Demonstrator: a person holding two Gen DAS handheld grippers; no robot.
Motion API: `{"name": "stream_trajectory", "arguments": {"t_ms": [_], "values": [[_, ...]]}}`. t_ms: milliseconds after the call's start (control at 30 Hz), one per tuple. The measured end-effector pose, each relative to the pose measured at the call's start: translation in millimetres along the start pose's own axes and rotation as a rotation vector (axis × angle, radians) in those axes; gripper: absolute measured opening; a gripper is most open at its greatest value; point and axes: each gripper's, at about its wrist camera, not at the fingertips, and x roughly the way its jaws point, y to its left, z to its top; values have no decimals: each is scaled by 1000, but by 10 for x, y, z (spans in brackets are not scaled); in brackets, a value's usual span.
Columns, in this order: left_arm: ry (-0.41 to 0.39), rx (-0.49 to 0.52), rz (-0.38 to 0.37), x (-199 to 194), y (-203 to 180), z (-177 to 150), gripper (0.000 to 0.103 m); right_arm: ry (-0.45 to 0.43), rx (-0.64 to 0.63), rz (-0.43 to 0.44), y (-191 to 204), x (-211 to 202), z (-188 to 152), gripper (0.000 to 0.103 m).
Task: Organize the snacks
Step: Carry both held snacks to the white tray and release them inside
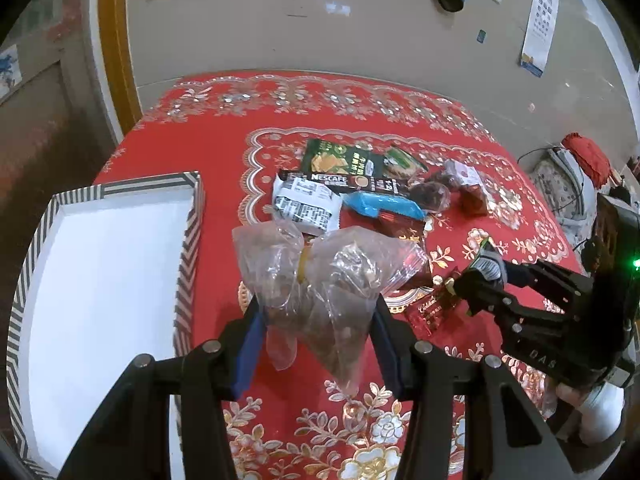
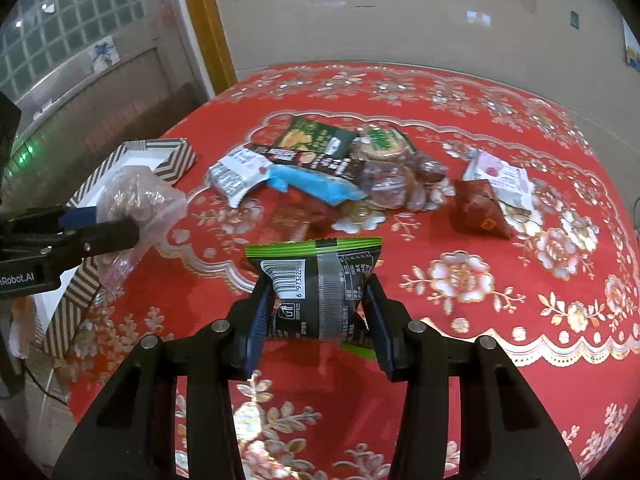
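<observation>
Left gripper (image 1: 316, 320) jaws clamped on a clear plastic bag (image 1: 320, 276) of brown snacks, tied with a yellow band, held up off the red floral tablecloth (image 1: 304, 432) on the worktop. Right gripper (image 2: 318, 308) jaws pinched on a dark snack packet (image 2: 316, 284) with green edges, barcode side facing the camera, also lifted clear of the cloth. In the left wrist view the right gripper sits off to the right, a hand (image 1: 592, 404) behind it, with a small red wrapper (image 1: 430, 312) lying on the cloth just under its tip. Striped-rim box (image 1: 188, 264) with white inside is just left of the bag, at the worktop edge. Farther back, loose pile mid-cloth: blue packet (image 1: 384, 204), black-and-white packet (image 1: 304, 204), Nescafe stick (image 1: 344, 180), green chips bag (image 1: 340, 158). Right of the pile: maroon pyramid packet (image 2: 480, 212), white-pink packet (image 2: 504, 176) touching behind it. Beige wall (image 1: 360, 40) beyond.
</observation>
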Motion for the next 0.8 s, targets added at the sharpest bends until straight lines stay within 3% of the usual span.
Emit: {"name": "stream_trajectory", "arguments": {"t_ms": [400,800], "values": [[-46,-32,32,-237,212,-52,53,7,-73,32,446,34,111,44],[-72,-112,117,-460,823,-116,53,26,-206,92,1184,218,316,44]]}}
